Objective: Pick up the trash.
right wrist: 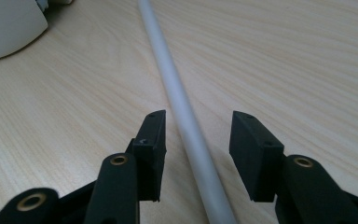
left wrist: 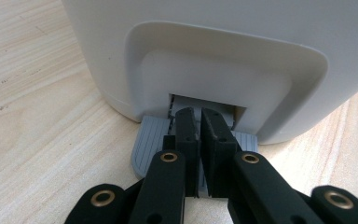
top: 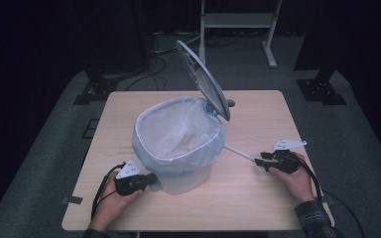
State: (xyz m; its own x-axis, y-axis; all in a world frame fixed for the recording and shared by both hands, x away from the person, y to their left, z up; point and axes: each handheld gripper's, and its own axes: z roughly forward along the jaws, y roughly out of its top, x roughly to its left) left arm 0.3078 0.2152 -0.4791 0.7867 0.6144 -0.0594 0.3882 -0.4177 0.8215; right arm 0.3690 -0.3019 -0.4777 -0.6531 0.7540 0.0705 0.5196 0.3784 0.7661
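Two things going for us: left hand-held gripper [left wrist: 200,123] pinched together, pressing the bin [top: 178,144] pedal [left wrist: 151,142], right hand-held gripper [right wrist: 196,135] apart around the white rod [right wrist: 186,116] on the tabletop [top: 258,188]

A light wooden surface [top: 258,198] with rounded corners fills the middle of the high view, standing on a grey carpeted floor [top: 362,144]. A white pedal bin [top: 178,148] lined with a clear bag stands on it, left of centre, its lid tipped up. Right of the bin, a thin white rod [top: 239,152] lies flat on the wood, running diagonally toward the lower right.
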